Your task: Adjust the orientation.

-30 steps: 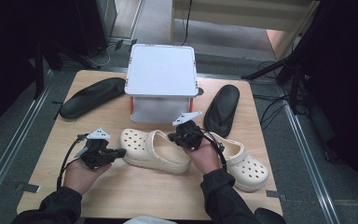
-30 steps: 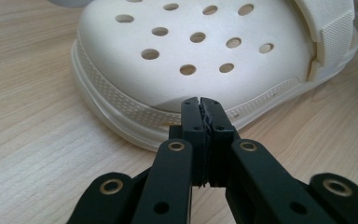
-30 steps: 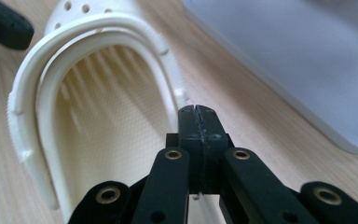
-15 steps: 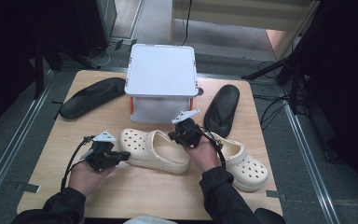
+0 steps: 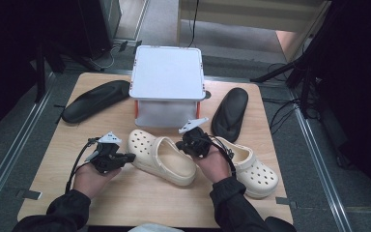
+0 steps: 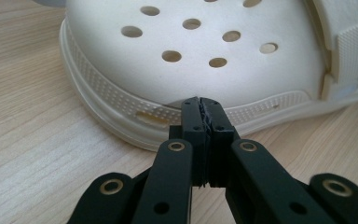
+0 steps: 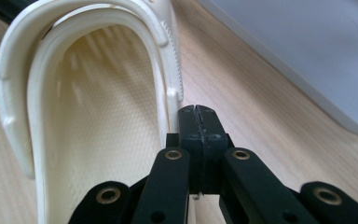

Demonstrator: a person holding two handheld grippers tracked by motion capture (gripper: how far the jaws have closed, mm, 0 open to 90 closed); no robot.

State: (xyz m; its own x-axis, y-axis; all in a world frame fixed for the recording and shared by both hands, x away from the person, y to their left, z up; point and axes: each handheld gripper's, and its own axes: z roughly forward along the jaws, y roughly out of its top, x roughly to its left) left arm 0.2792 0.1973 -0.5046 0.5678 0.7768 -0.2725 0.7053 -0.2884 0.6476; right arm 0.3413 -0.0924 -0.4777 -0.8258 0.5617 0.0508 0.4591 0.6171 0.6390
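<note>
On the desk (image 5: 125, 198), behind the clogs, stand a white box (image 5: 167, 79) and two black insoles (image 5: 94, 99), the right one just beside the far clog (image 5: 251, 164) (little spare room there). The near clog (image 5: 162, 157) lies mid-desk between the hands, seemingly about to be nudged or gripped. The left claw (image 6: 199, 103) meets its toe rim and the right claw (image 7: 198, 112) sits by its heel rim, both closed on nothing, so they must part first to grasp.
</note>
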